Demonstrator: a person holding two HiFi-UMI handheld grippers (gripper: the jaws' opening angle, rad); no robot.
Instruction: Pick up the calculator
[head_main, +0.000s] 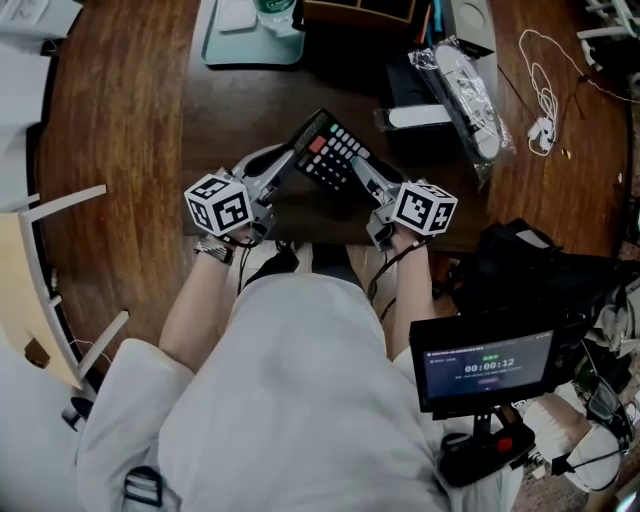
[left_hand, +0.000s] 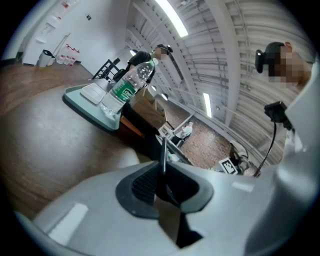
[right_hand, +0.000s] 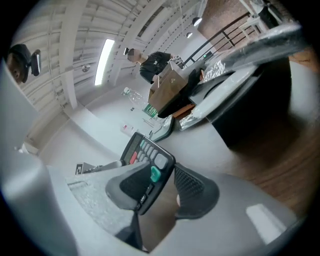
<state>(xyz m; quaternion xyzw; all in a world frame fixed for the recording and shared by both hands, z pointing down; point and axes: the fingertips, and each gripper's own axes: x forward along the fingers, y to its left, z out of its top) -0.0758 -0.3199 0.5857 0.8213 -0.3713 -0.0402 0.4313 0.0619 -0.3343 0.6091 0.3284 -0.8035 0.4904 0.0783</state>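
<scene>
Calculator (head_main: 330, 150): 1, black with a red key, up in the air over the brown desk (head_main: 120, 130), tilted, between the 2 claws.
Left claw (head_main: 290, 165): pinching the thin edge of the calculator.
Right claw (head_main: 358, 172): spread wide. The calculator's end sits between the jaws, leaning on 1 pad, with a gap to the other pad.
Green tray (head_main: 215, 50): 1, at the far side of the desk. On it are 1 water bottle (left_hand: 131, 82) with a green label and 1 flat white thing (left_hand: 92, 91) just beside it.
Clear bag (head_main: 465, 90): 1, to the right of the calculator, with a long white thing inside.
White earphones (head_main: 540, 100): 1 set, on the desk, far right.
</scene>
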